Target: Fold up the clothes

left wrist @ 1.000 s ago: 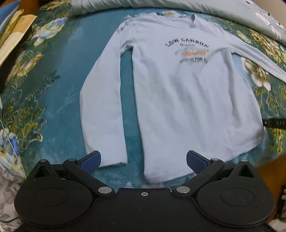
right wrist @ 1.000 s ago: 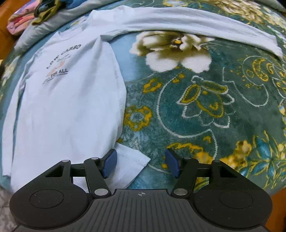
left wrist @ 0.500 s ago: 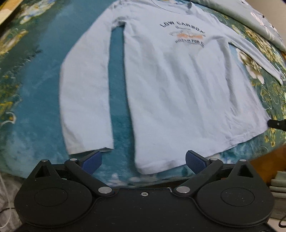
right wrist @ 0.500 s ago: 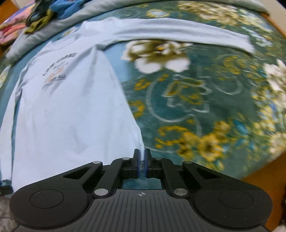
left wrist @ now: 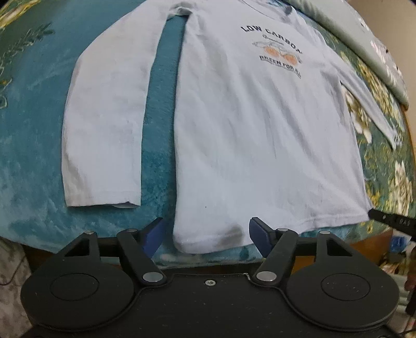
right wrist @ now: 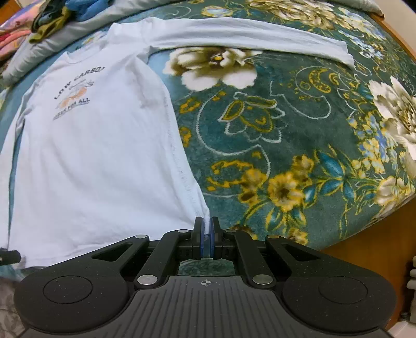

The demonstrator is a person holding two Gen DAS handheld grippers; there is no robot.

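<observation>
A pale blue long-sleeved shirt (left wrist: 254,124) with a dark "LOW CARBON" print lies face up on a teal flowered blanket (left wrist: 33,109). My left gripper (left wrist: 205,234) hangs over the shirt's near left hem corner; its jaws are closing, with the corner between the blue pads, which stand apart from the cloth. One sleeve (left wrist: 104,124) lies beside the body on the left. In the right wrist view the shirt (right wrist: 85,156) spreads to the left, and my right gripper (right wrist: 206,234) is shut on its near right hem corner. The other sleeve (right wrist: 247,36) stretches out across the blanket at the top.
The bed's near edge and an orange wooden frame (right wrist: 364,254) run just below both grippers. A grey pillow (left wrist: 364,33) lies at the far right. Bunched colourful clothes (right wrist: 46,18) sit at the far left corner. The other gripper's black tip (left wrist: 392,222) shows at the right hem.
My left gripper sank toward the hem corner and its jaws narrowed around it. My right gripper shut on the right hem corner and pulled it a little outward and up.
</observation>
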